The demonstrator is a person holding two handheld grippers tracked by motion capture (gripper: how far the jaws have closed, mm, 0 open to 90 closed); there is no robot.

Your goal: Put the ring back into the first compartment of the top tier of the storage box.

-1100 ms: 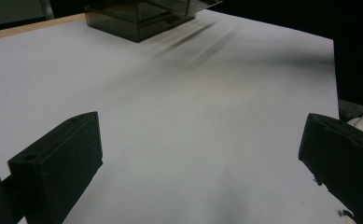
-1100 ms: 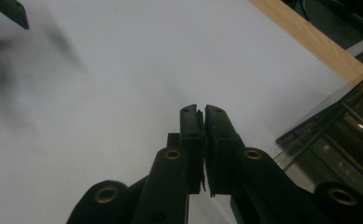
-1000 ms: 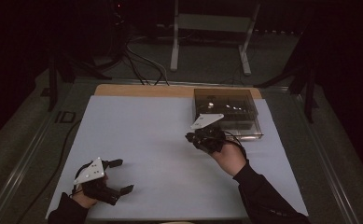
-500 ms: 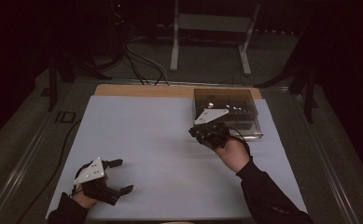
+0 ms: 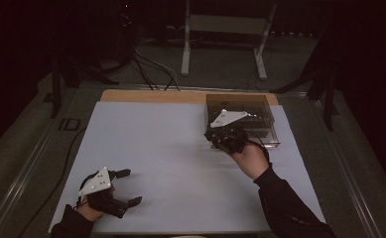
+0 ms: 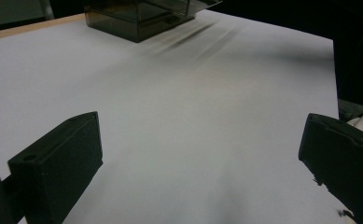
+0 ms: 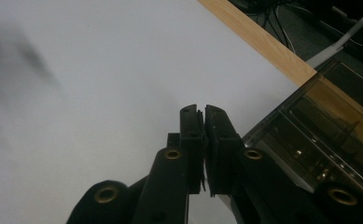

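Black pads of my right gripper (image 7: 203, 116) are pressed almost together, with only a thin sliver of something dark between them that I cannot make out. That gripper sits at the near left corner of the smoky clear box (image 5: 242, 119), just beside its wall; in the high view my right gripper (image 5: 219, 138) overlaps that corner, my hand behind it. The box stands at the far right of the counter (image 5: 180, 148), whose top is covered with a white sheet, a strip of bare wood showing along the far edge behind the box. Through the tinted walls of the box (image 7: 319, 140) I see dividers that split it into long compartments, with a few small shiny bits inside; what they are is too dim to tell.

My left gripper (image 5: 128, 187) is well away from the box, at the near left of the counter, its jaws spread wide over bare white sheet with nothing between them. From there the box (image 6: 137, 18) sits far off across the sheet.
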